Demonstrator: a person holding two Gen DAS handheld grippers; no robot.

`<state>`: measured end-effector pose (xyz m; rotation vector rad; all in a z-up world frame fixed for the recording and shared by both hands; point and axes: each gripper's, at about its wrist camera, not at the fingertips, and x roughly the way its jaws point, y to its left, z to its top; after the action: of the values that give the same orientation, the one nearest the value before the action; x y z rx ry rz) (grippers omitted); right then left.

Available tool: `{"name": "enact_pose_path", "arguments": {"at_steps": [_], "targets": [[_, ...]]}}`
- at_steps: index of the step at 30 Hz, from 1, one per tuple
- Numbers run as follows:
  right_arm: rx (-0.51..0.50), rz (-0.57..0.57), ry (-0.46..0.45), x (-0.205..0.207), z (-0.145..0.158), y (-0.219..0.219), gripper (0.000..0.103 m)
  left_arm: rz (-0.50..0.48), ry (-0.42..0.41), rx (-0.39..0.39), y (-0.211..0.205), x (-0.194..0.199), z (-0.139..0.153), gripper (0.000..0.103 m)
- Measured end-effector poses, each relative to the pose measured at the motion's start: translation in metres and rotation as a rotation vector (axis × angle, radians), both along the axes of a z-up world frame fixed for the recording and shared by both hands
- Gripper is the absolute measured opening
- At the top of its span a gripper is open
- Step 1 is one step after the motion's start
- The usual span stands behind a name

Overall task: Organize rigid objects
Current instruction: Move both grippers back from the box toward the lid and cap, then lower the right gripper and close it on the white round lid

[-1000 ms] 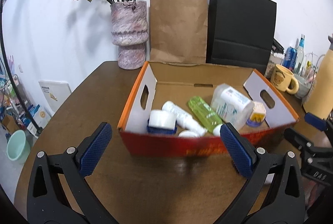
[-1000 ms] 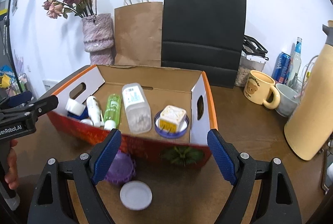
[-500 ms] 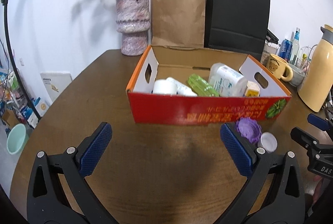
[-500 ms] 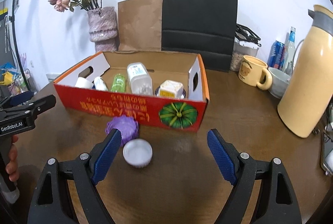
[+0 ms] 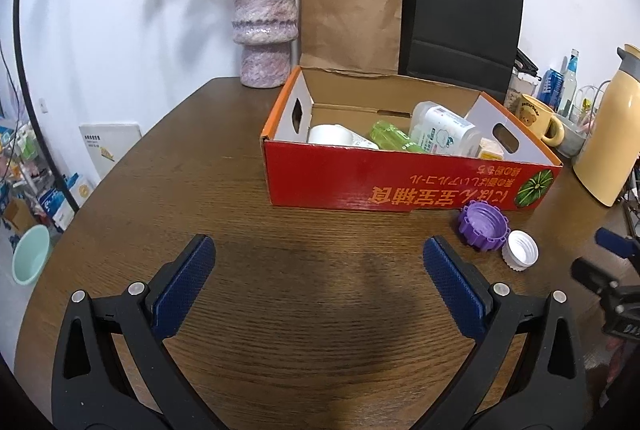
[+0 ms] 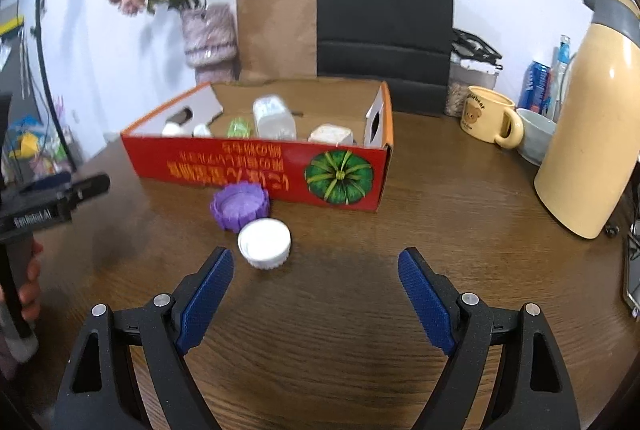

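Note:
A red cardboard box (image 5: 400, 186) (image 6: 256, 166) stands on the brown table and holds several bottles and jars, among them a green bottle (image 5: 390, 136) and a large white container (image 5: 442, 130). A purple lid (image 5: 482, 225) (image 6: 240, 205) and a white cap (image 5: 519, 256) (image 6: 264, 243) lie on the table just in front of the box. My left gripper (image 5: 318, 270) is open and empty, well short of the box. My right gripper (image 6: 314, 274) is open and empty, with the white cap just beyond its left finger.
A pink vase (image 5: 266, 30) with dried roses, a brown paper bag (image 5: 350, 18) and a black bag (image 5: 460, 18) stand behind the box. A yellow mug (image 6: 490, 120), a bowl and a tall cream thermos (image 6: 588, 134) stand at the right.
Both grippers have pulled back from the box and dropped lower. The purple lid and white cap have come into the left view. Both grippers stayed open.

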<state>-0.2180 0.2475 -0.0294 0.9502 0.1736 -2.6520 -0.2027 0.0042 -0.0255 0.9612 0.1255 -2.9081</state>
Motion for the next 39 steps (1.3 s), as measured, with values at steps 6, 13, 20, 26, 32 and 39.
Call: {"name": "enact_pose_path", "arguments": {"at_steps": [6,13,20,26,32,39], "targets": [[0.066,0.07,-0.051,-0.013,-0.011,-0.02,0.089,-0.006,-0.004,-0.001,0.001,0.0,0.0,0.103],[0.117,0.08,-0.159,-0.045,-0.028,-0.038,0.089,-0.016,-0.021,-0.007,0.002,-0.001,-0.001,0.103],[0.114,0.083,-0.197,-0.059,-0.034,-0.045,0.088,-0.038,-0.021,-0.016,0.006,0.0,-0.001,0.103],[0.096,0.119,-0.184,-0.058,-0.032,-0.049,0.045,-0.047,-0.018,-0.021,0.009,0.001,-0.001,0.103],[0.1,0.109,-0.136,-0.052,-0.025,-0.049,0.045,-0.054,-0.017,-0.032,0.012,0.002,-0.001,0.103],[0.109,0.095,-0.077,-0.046,-0.017,-0.046,0.045,-0.071,-0.028,-0.045,0.019,-0.001,-0.003,0.103]]}}
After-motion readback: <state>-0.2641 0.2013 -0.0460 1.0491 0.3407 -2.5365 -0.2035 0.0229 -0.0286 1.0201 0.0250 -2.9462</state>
